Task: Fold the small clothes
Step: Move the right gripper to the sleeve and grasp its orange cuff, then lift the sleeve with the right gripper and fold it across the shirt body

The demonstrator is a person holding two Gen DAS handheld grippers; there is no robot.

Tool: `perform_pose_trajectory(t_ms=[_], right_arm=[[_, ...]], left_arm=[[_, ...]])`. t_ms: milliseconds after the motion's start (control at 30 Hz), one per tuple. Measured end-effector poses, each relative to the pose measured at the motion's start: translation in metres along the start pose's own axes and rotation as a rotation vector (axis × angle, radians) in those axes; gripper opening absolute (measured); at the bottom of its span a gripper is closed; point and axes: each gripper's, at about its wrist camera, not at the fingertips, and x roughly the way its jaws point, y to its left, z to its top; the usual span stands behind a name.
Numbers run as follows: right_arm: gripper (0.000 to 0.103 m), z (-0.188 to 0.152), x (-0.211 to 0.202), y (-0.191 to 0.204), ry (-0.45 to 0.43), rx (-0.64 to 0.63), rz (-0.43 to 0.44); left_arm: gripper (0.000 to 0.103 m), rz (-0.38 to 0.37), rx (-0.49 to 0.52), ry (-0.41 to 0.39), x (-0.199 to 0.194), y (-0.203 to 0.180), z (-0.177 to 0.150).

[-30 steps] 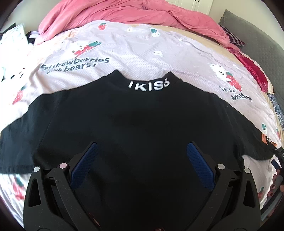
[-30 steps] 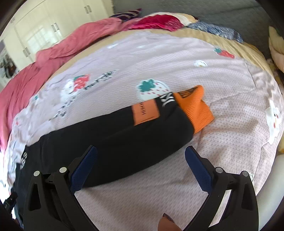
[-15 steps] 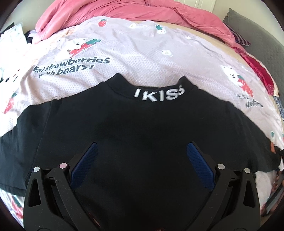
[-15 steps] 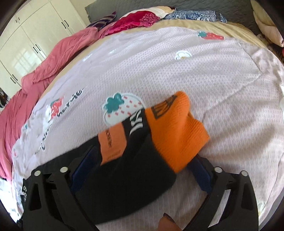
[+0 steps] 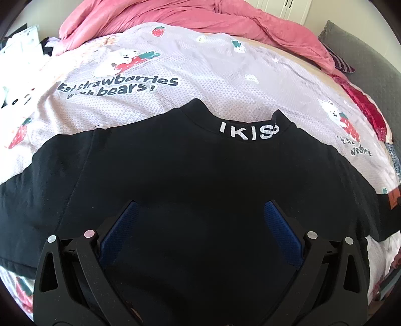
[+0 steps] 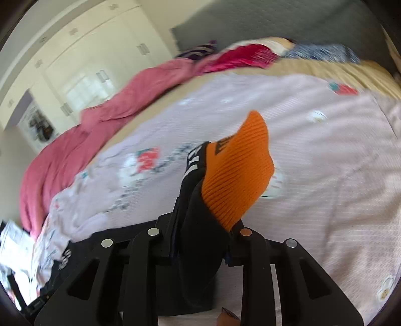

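A black sweatshirt lies spread flat on the bed, its collar with white letters at the far side. My left gripper hovers open over the shirt's body, and nothing sits between its blue pads. In the right wrist view, my right gripper is closing on the shirt's black sleeve. The cloth is squeezed between the jaws and lifted off the sheet. The sleeve's orange ribbed cuff sticks up past the fingers. The right fingertips are hidden by the cloth.
The bed has a lilac sheet printed with bears and strawberries. A bunched pink duvet lies along its far edge. Red clothing and a grey headboard are at the right. White wardrobe doors stand beyond the bed.
My right gripper went from wide open around the sleeve to closed on it, and the orange cuff rose off the sheet. The left gripper drifted left and lower over the shirt, still open.
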Motion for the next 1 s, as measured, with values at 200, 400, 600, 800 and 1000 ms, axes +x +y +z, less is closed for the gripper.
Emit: perform_pose_trajectory(t_ms=[200, 400, 600, 800, 1000], right_arm=[[0.023, -0.004, -0.01, 0.058, 0.009, -0.099, 0.105], [0.023, -0.015, -0.02, 0.114, 0.034, -0.196, 0.205], [0.023, -0.036, -0.024, 0.175, 0.079, -0.292, 0.299], [0.023, -0.061, -0.022, 0.222, 0.127, -0.363, 0.374], [0.023, -0.089, -0.012, 0.258, 0.164, -0.417, 0.399]], left_arm=[[0.094, -0.044, -0.04, -0.004, -0.009, 0.012, -0.001], [0.094, -0.101, -0.088, -0.017, -0.018, 0.026, 0.0], [0.094, -0.195, -0.158, -0.009, -0.021, 0.042, 0.001], [0.094, -0.231, -0.19, -0.009, -0.021, 0.055, 0.001], [0.094, -0.269, -0.242, 0.007, -0.017, 0.07, 0.001]])
